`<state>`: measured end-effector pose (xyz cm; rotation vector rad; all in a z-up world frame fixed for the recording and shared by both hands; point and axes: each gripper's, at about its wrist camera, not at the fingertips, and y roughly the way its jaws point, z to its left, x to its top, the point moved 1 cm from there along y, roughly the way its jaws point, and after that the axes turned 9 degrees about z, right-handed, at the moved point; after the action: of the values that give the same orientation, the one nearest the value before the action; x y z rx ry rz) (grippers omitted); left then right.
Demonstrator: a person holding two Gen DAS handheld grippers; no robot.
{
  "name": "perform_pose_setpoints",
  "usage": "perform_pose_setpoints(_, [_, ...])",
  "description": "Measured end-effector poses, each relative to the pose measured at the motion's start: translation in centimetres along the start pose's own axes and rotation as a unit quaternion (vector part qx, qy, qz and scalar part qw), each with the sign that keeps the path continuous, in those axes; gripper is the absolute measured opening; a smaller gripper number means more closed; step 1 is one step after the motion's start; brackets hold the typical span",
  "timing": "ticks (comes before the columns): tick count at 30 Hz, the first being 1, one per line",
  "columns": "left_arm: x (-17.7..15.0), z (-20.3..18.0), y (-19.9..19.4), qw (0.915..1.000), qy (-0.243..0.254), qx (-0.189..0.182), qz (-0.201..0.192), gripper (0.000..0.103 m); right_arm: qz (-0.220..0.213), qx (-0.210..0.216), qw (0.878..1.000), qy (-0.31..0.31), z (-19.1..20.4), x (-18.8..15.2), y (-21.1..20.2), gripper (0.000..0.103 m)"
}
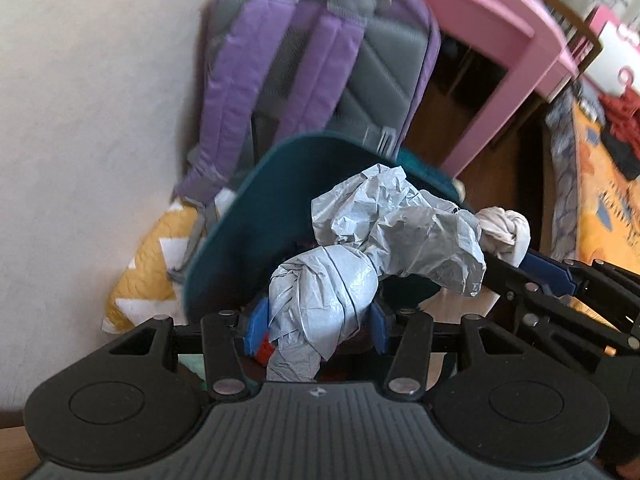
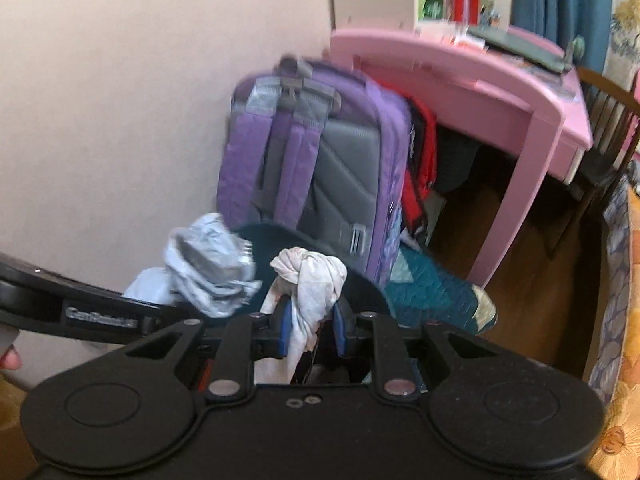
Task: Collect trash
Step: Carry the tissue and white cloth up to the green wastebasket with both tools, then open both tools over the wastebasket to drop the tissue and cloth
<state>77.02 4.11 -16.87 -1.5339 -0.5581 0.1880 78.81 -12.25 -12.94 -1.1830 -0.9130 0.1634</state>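
My left gripper (image 1: 316, 320) is shut on a crumpled silver-grey wrapper (image 1: 384, 232), held over the open teal bin (image 1: 240, 240). The wrapper also shows in the right wrist view (image 2: 208, 276). My right gripper (image 2: 310, 330) is shut on a knotted white tissue wad (image 2: 310, 276), held over the same bin's rim (image 2: 360, 284). In the left wrist view the right gripper (image 1: 532, 268) comes in from the right with the white wad (image 1: 504, 232) beside the wrapper.
A purple and grey backpack (image 2: 320, 160) leans on the wall behind the bin. A pink desk (image 2: 500, 92) stands to the right over a wooden floor (image 2: 540, 272). A teal quilted cloth (image 2: 432, 292) lies beside the bin. A yellow zigzag cushion (image 1: 148, 264) lies at left.
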Motion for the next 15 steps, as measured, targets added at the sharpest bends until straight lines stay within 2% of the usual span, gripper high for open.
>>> perform_pose_setpoints(9, [1.3,-0.2,5.8,0.9972,-0.020,0.009,0.072,0.050,0.061,0.013,0.998,-0.023,-0.4,-1.4,4.9,0.023])
perform_pose_setpoints(15, [1.1,-0.2,8.4,0.9931,-0.025,0.011,0.115,0.051,0.095,0.020,0.995,-0.037,-0.5,-1.7,6.2,0.031])
